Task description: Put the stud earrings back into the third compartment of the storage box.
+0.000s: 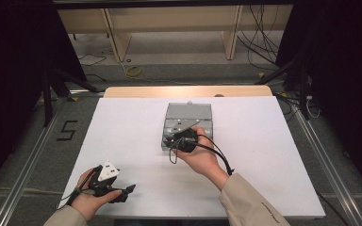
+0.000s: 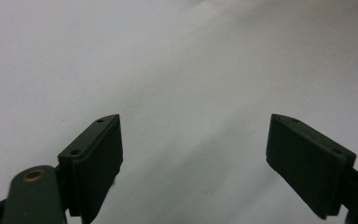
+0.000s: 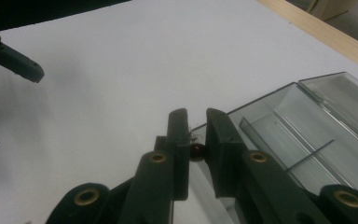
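Right gripper: jaws nearly together, pinching a small dark red bead between the inner faces, well below the tips.
Bead position: held in the air at the near edge of the clear plastic box; the high view places the right gripper over the box's front compartments.
Bead handling (judgement): very light, hard, rounded and probably glossy, so it is likely to roll or squirt out if pad pressure is uneven. Crushing looks unlikely; loss is the main risk.
Grip point (judgement): across the widest part of the bead, centred on the pads. The present hold sits at the pads' lower edge, which leaves little margin.
Attachment: a thin pale thread or wire seems to sit just above the bead; what it is cannot be made out.
Box: open, hinged lid laid back, shallow divided compartments, thin rigid walls, light enough to slide if bumped.
Left gripper: jaws wide apart, holding nothing, above the bare white table, well apart from the box.
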The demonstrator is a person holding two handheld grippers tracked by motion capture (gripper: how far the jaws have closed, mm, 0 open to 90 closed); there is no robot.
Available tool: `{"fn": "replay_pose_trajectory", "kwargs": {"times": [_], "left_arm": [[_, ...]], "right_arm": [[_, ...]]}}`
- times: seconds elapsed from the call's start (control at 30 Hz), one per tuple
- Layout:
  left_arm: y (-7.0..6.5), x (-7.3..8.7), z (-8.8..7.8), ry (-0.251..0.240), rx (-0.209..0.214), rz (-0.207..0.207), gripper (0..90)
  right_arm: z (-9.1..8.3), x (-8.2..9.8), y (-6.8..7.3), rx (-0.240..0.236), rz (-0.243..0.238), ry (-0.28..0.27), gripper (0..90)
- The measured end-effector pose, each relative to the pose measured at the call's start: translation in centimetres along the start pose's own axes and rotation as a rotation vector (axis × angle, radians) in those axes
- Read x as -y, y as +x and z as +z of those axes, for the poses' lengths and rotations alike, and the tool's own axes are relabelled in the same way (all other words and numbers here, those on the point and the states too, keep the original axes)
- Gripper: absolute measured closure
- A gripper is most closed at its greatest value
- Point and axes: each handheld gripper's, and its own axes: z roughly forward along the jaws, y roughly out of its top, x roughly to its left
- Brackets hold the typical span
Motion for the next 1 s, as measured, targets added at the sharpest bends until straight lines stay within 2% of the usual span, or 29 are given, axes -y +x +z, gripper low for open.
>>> {"fn": "replay_pose_trajectory", "kwargs": {"times": [0.7,1.0], "left_arm": [[-0.1,-0.1,0.0,0.004,0.005,0.004,18.3],[-0.1,-0.1,0.1,0.002,0.004,0.003,18.3]], "right_arm": [[-1.8,1.4,-5.7,0.124,0.158,-0.038,80.3],[-1.5,2.4,-7.6,0.211,0.193,0.013,80.3]]}}
